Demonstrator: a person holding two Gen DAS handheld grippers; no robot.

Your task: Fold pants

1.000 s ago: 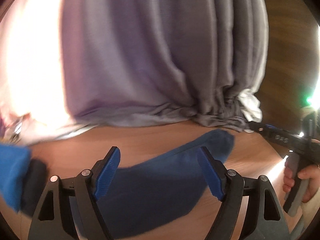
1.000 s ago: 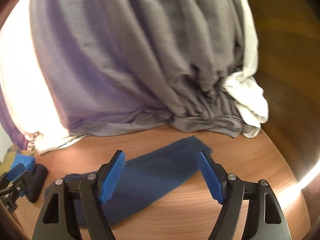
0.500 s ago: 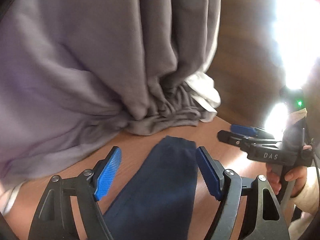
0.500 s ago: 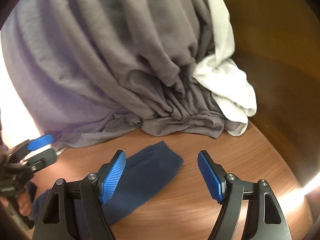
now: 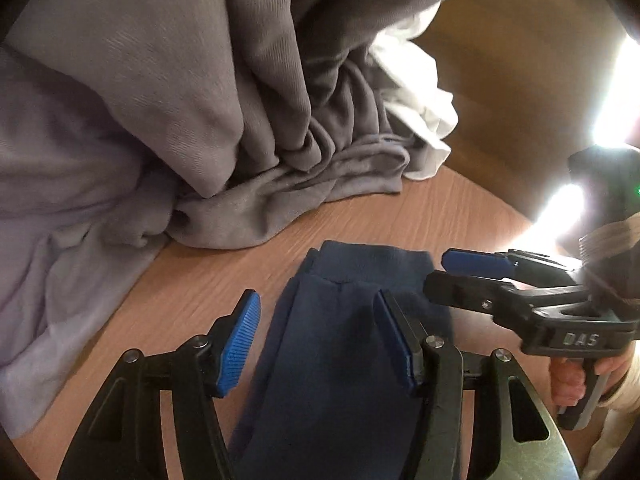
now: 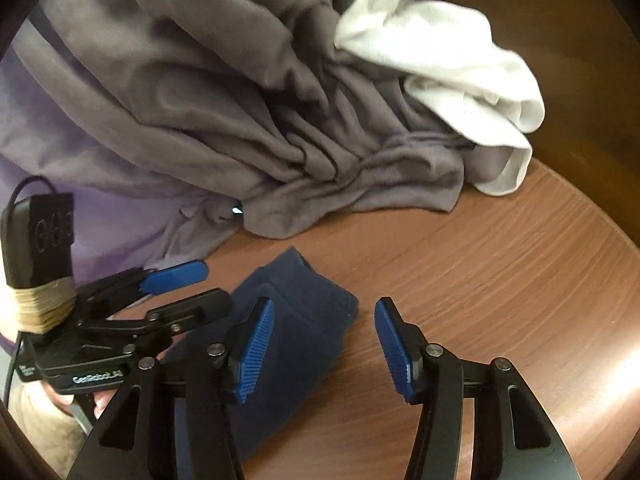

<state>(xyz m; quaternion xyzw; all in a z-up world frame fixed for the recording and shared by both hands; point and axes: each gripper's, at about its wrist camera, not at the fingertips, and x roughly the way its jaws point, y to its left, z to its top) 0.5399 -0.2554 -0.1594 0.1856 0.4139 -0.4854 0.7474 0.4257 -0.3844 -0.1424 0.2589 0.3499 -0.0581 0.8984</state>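
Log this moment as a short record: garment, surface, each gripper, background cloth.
garment: navy pants, lying flat, waistband end toward the curtain
surface: wooden table
left gripper: open, jaws just been closing, fingers either side of the pants near the waistband, not pressing
right gripper: open, jaws just been closing, over the waistband's corner, one finger above the cloth, the other above bare wood
background cloth: grey curtain bunched on the table, white cloth beside it

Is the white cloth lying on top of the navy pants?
No, the white cloth lies apart from the navy pants, beside the grey fabric.
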